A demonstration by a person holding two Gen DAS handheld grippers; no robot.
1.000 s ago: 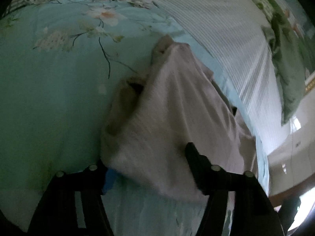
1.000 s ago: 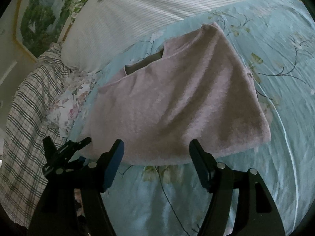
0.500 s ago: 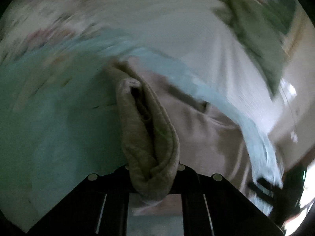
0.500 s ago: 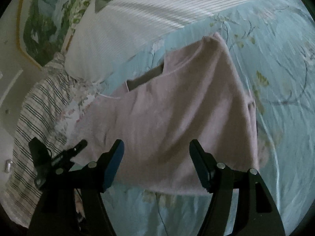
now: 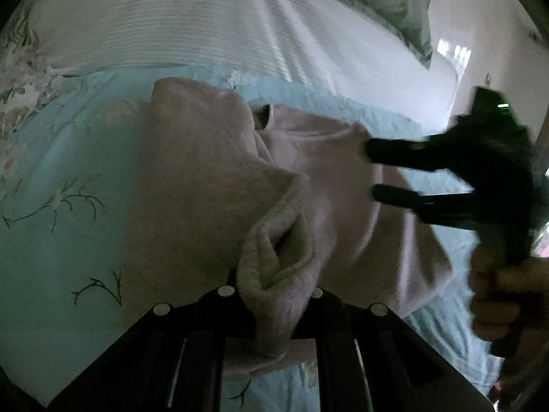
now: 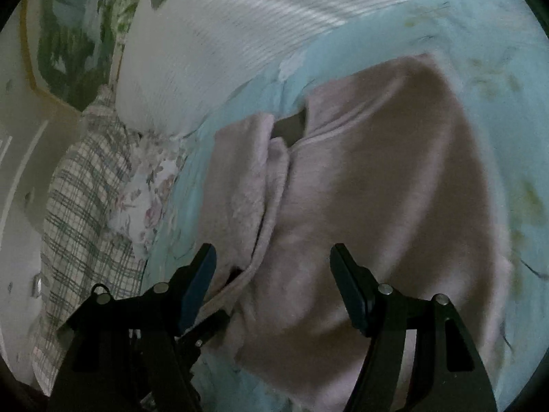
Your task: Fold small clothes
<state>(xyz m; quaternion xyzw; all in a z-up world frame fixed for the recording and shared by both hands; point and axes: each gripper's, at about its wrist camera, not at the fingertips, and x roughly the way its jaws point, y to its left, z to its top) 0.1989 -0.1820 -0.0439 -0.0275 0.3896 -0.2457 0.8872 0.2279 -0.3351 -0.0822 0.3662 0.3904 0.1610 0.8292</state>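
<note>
Left tool [image 5: 274,295] clenches the pink top's [image 5: 192,178] bunched edge; right tool [image 6: 272,274] hovers spread above it.

The right gripper [image 6: 272,285] hangs over a pink sweater [image 6: 377,199], its two fingers spread wide apart with nothing between them. The sweater lies on a light blue floral bedsheet [image 6: 480,51], neck opening toward a white striped pillow [image 6: 240,34]. A sleeve [image 6: 247,185] is folded over along the sweater's left side. Part of the left gripper [image 6: 206,326] shows at the sleeve's lower end. A plaid cloth [image 6: 79,206] and a small floral cloth [image 6: 144,192] lie at the left edge of the bed.
</note>
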